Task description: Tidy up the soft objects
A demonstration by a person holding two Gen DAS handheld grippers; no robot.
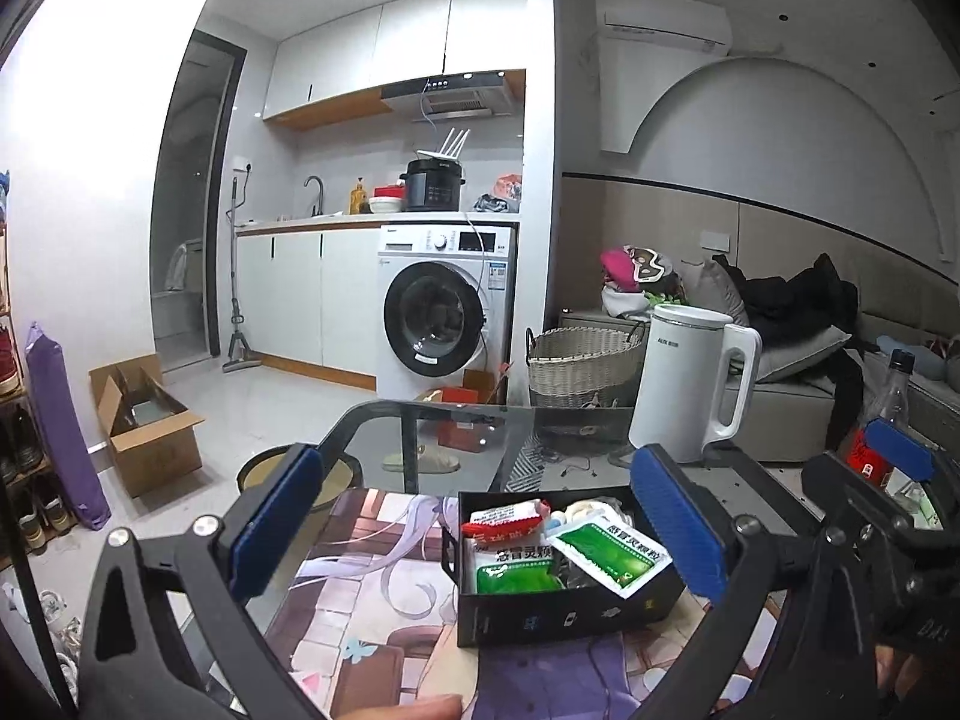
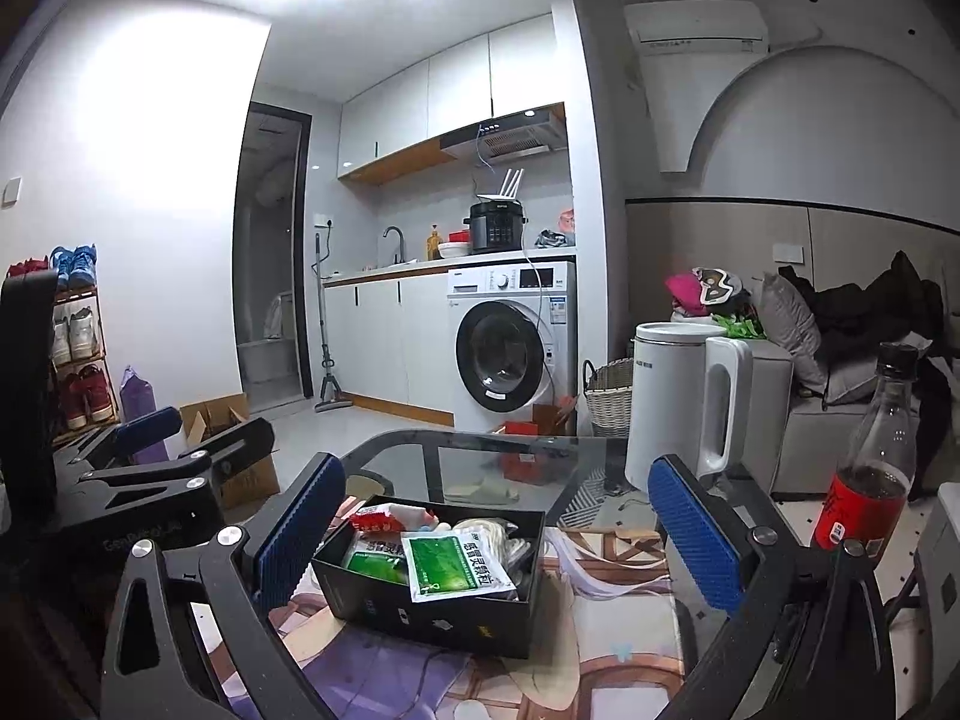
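Note:
A black open box (image 1: 564, 615) (image 2: 432, 618) stands on a printed mat on the glass table. Inside lie green sachets (image 1: 609, 558) (image 2: 456, 564), a red-and-white packet (image 1: 504, 519) (image 2: 390, 519) and pale soft items (image 1: 591, 510) (image 2: 486, 531). My left gripper (image 1: 480, 534) is open, its blue pads wide apart, hovering in front of the box with nothing between them. My right gripper (image 2: 501, 531) is also open and empty, framing the box from the near side. The right gripper's fingertip (image 1: 897, 447) shows at the right in the left wrist view; the left gripper's finger (image 2: 150, 423) shows at the left in the right wrist view.
A white electric kettle (image 1: 690, 384) (image 2: 684, 402) stands behind the box, and a cola bottle (image 2: 870, 468) (image 1: 882, 420) to the right. Beyond the glass table edge (image 2: 468, 438) are a wicker basket (image 1: 579, 363), a washing machine (image 1: 444, 306), a cardboard box (image 1: 144, 420) and a sofa with clothes (image 2: 852, 324).

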